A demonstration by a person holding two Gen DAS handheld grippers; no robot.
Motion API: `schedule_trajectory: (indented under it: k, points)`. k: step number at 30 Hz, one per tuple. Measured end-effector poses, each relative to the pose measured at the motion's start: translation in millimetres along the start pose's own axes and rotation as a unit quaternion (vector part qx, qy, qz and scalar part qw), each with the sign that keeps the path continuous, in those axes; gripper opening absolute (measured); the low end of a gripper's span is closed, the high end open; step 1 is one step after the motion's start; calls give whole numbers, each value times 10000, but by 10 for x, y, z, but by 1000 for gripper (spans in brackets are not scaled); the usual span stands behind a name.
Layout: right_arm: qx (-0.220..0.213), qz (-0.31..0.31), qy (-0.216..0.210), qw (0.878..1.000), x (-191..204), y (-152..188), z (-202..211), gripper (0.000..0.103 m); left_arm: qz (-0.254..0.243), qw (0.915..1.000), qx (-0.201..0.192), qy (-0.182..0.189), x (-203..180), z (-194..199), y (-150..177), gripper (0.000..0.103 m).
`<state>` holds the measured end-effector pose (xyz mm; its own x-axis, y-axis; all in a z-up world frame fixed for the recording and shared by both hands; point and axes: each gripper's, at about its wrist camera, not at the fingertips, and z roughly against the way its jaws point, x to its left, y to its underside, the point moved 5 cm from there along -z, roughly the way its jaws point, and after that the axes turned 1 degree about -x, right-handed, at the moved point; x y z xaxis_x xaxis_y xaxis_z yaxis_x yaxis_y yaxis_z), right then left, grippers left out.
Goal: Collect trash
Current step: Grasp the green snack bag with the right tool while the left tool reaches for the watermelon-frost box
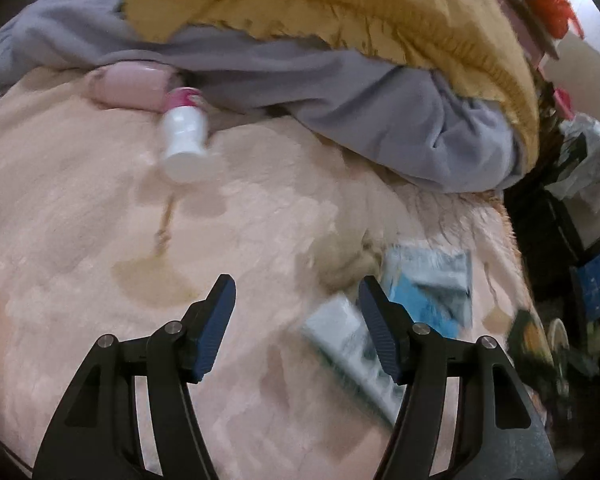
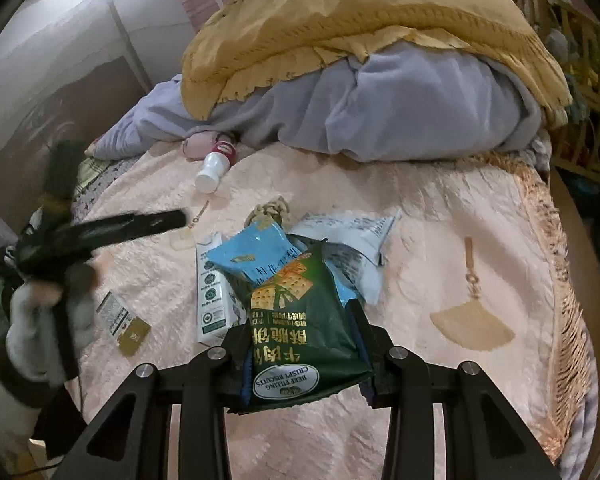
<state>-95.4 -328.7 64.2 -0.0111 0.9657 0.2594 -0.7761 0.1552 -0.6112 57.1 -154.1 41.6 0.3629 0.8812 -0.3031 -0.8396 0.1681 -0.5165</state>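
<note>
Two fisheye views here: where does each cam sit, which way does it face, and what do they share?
Left wrist: on the left gripper, angled down at the pink bedspread; its open fingers show.
Right wrist: on the right gripper, angled down at the bed; fingers shut on a green biscuit bag, the person's gloved left hand at the left edge.
Shared: white bottle, milk carton, yellow blanket.

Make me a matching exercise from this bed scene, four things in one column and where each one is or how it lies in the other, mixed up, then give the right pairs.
Things:
1. dark green biscuit packet
2. small white plastic bottle with pink label
3. tall white carton
4. mustard yellow blanket

Places:
A. draped over the grey quilt
B. clamped in the right gripper
C. on its side near the quilt's edge
D. flat, left of the blue packets

Pairs: 1-B, 2-C, 3-D, 4-A
</note>
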Motion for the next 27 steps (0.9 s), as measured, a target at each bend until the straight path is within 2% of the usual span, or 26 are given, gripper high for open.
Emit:
schedule_trajectory:
  k: [2, 5, 7, 8, 10, 11, 13, 18, 23, 27]
  points:
    - [-16, -66, -52, 10000, -45, 13, 19, 37, -46, 9998, 197, 13, -102, -221, -107, 63]
    - [-21, -157, -138, 9998, -91, 41, 35, 37, -286, 9986, 333, -280, -204, -474, -200, 63]
    - [-13, -206, -161, 9997, -123, 68, 39, 37, -448, 9969, 540, -343, -272, -626, -212, 59]
    - [-6, -241, -177, 9996, -142, 87, 38, 37, -568, 9951, 724, -355, -307, -714, -192, 54]
    - [12, -310, -189, 9993, -179, 124, 38, 37, -702, 9926, 934, -336, -335, -794, -144, 25]
    - [15, -341, -188, 9992, -201, 148, 45, 37, -722, 9925, 940, -302, -346, -797, -135, 19]
    - [7, -398, -170, 9991, -238, 191, 67, 37, -608, 9948, 770, -291, -327, -711, -174, 10]
    - [-131, -515, -182, 9984, -257, 258, 226, 37, -301, 9989, 354, -15, -311, -317, -236, 6]
    - [-323, -573, -63, 9978, -290, 338, 493, 37, -731, 9971, -18, 194, -663, 194, -47, 6]
    - [-361, -701, 12, 9969, -358, 473, 666, 37, -882, 9951, -217, 400, -946, 463, 68, 5]
